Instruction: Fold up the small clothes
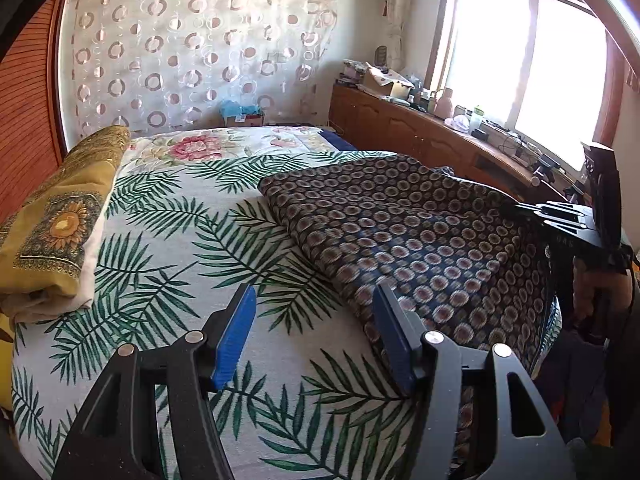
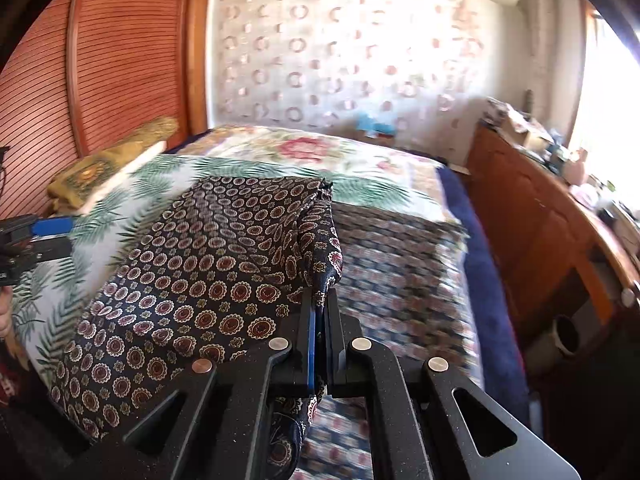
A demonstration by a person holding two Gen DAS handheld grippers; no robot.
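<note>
Right tongs (image 2: 320,320), angled downward, pinch the patterned cloth (image 2: 208,264) edge.

Light source: we see daylight pouring through the window (image 1: 532,68), blown out to white in both views.
Brightness: we find the room bright, dimmer on the side away from the window.
Shadows: soft ones under the patterned cloth (image 1: 420,240) on the bed (image 1: 168,216).
Blur: our right wrist view smears the bed and the cabinet (image 2: 532,216) below the window; the left wrist view is sharp.
Distortion: straight lines bow toward the window; we see black corners.
</note>
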